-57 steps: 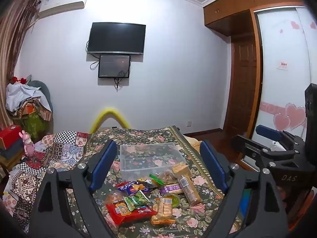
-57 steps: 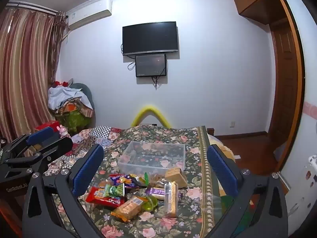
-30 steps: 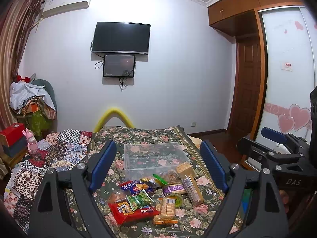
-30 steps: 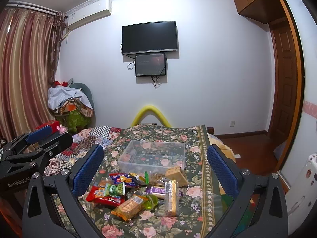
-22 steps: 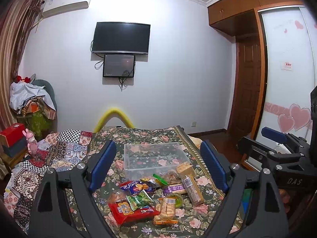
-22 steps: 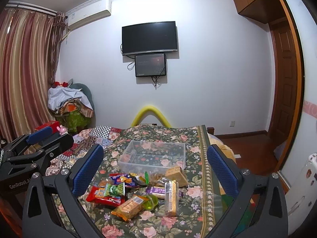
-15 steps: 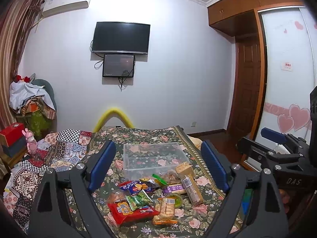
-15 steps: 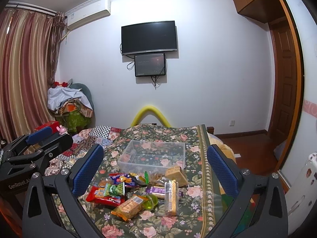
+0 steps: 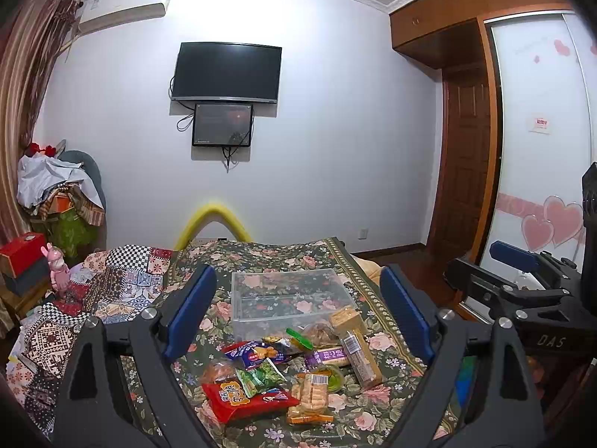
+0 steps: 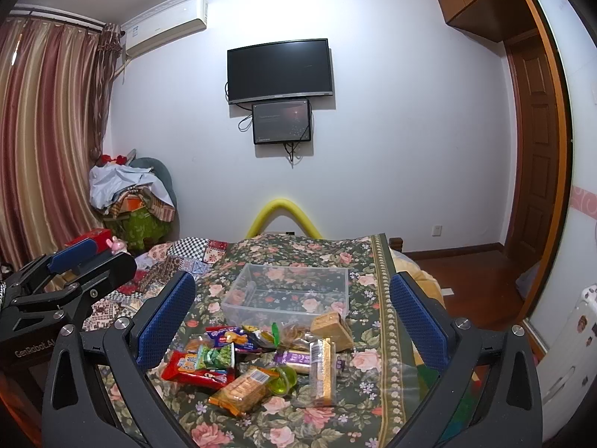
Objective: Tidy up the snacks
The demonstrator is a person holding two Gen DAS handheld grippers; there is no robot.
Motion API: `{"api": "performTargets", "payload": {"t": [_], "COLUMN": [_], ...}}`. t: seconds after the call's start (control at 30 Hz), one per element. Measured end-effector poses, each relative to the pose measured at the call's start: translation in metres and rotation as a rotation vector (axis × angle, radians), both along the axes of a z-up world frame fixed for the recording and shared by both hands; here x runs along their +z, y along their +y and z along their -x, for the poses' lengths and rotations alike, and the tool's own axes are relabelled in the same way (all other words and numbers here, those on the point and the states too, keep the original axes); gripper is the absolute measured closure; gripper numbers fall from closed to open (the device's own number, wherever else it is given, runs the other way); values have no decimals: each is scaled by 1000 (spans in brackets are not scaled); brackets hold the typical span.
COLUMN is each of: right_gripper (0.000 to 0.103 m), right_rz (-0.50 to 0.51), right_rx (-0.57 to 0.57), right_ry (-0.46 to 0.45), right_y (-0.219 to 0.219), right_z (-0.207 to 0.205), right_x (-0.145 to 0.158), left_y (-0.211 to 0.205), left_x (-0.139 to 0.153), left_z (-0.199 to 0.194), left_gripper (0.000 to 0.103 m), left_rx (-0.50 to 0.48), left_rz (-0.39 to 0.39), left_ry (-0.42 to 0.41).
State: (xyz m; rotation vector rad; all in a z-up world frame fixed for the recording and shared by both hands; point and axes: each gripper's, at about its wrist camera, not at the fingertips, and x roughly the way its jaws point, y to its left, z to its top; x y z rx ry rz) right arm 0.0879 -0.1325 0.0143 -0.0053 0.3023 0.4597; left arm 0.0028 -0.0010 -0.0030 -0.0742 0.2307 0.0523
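Floral bedspread (image 9: 377, 339) carries a heap of snack packets (image 9: 283, 369) near its front edge, just before an empty clear bin (image 9: 287, 302) mid-bed, while my left tongs (image 9: 298, 317) and right tongs (image 10: 291, 317) hover spread and empty, nothing sorted yet, so next I should lower onto one packet.

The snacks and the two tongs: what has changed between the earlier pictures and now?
Almost nothing changed. The left tongs shifted slightly, so the left wrist view now sits a little differently than at the start; nothing was taken hold of or let go. The right tongs stayed open above the bed, the snack pile lies as before, and the clear bin holds no snacks.
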Motion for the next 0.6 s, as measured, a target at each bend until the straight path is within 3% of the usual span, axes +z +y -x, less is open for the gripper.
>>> {"api": "performTargets", "payload": {"t": [0.6], "right_gripper": [0], "right_rz": [0], "right_rx": [0], "right_ry": [2], "right_y": [0], "right_z": [0], "right_x": [1], "left_y": [1], "left_x": [1], "left_z": [1], "left_gripper": [12], "left_rx": [2], "left_rz": [-2], "left_ry": [-1]}}
